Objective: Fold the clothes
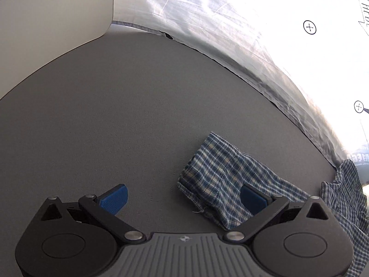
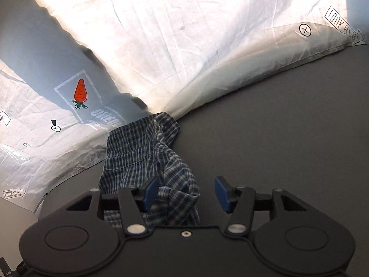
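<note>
A blue and white plaid garment (image 1: 219, 175) lies crumpled on the grey surface (image 1: 115, 115). In the left wrist view it spreads from the lower middle to the right edge. My left gripper (image 1: 184, 198) stands wide open just above the surface. Its right pad (image 1: 253, 199) hovers over the cloth's near edge, and its left pad (image 1: 115, 198) is over bare surface. In the right wrist view the plaid garment (image 2: 138, 152) is bunched into a ridge that runs up between the jaws of my right gripper (image 2: 186, 194). That gripper is open; the cloth sits by the left pad (image 2: 151, 194) and stays clear of the right one.
A wrinkled white sheet (image 2: 184, 46), printed with an orange carrot (image 2: 80, 91), arrow labels and crossed circles, borders the grey surface at the far side and is brightly lit. A pale flat panel (image 1: 57, 11) stands at the far left. Bare grey surface lies to the right (image 2: 288, 127).
</note>
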A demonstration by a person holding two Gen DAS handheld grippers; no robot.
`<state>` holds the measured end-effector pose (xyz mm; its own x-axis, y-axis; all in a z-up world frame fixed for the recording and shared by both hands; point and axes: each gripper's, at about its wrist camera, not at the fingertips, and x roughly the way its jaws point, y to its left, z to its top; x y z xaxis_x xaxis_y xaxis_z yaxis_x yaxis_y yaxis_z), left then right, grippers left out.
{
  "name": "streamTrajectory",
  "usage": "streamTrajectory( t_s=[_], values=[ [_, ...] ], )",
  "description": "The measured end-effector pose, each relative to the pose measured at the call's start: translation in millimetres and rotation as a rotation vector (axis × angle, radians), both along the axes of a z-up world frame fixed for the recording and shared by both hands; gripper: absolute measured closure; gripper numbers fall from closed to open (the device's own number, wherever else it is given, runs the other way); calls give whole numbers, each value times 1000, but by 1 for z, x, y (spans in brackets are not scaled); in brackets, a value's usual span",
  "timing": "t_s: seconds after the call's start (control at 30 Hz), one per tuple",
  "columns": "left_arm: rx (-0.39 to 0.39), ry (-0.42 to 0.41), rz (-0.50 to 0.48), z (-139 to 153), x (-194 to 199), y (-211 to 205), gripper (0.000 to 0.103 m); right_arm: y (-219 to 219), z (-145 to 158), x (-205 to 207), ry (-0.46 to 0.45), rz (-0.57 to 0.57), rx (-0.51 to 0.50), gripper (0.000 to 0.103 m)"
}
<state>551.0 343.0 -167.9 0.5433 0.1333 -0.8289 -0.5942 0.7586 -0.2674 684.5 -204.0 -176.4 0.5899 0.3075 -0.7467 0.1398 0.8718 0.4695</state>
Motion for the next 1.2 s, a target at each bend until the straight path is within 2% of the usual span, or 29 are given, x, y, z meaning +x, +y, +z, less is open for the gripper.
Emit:
streamTrajectory(
  t_s=[0.1,0.17,0.2,0.23,0.27,0.3,0.33,0.37,0.4,0.5,0.57,0.7,0.87,1.03,1.2],
  values=[
    [-13,18,16,-7,6,-3,5,7,-18,20,49,24,-21,49],
    [-15,34,43,-14,7,-5,16,11,-25,26,68,58,-33,66],
    [-11,31,59,-17,6,-6,22,13,-29,30,77,75,-39,88],
    [7,12,62,-16,5,-9,44,14,-31,32,78,75,-38,100],
    [-8,6,50,-15,6,-9,58,13,-31,34,71,71,-34,100],
    [-24,-3,52,-15,6,-9,79,12,-27,35,53,59,-39,101],
    [-44,-22,68,-16,7,-8,89,11,-21,38,36,44,-44,101],
    [-32,-30,80,-14,8,-8,92,10,-16,41,18,28,-49,101],
    [-20,-37,92,-13,8,-9,100,8,-10,44,0,8,-47,101],
    [54,-73,113,4,6,-13,100,7,5,54,-56,-34,-83,103],
    [149,-74,125,17,3,-16,100,11,8,64,-89,-43,-149,103],
    [151,-54,131,12,-2,-11,100,16,10,70,-130,-19,-144,103],
    [128,-53,148,3,-4,-8,99,42,26,21,-203,9,-201,103],
    [138,-42,133,0,-1,-11,99,61,7,-30,-139,60,-188,102],
    [137,-58,105,7,-3,-13,99,86,-33,-13,-43,128,-218,102]
  ],
)
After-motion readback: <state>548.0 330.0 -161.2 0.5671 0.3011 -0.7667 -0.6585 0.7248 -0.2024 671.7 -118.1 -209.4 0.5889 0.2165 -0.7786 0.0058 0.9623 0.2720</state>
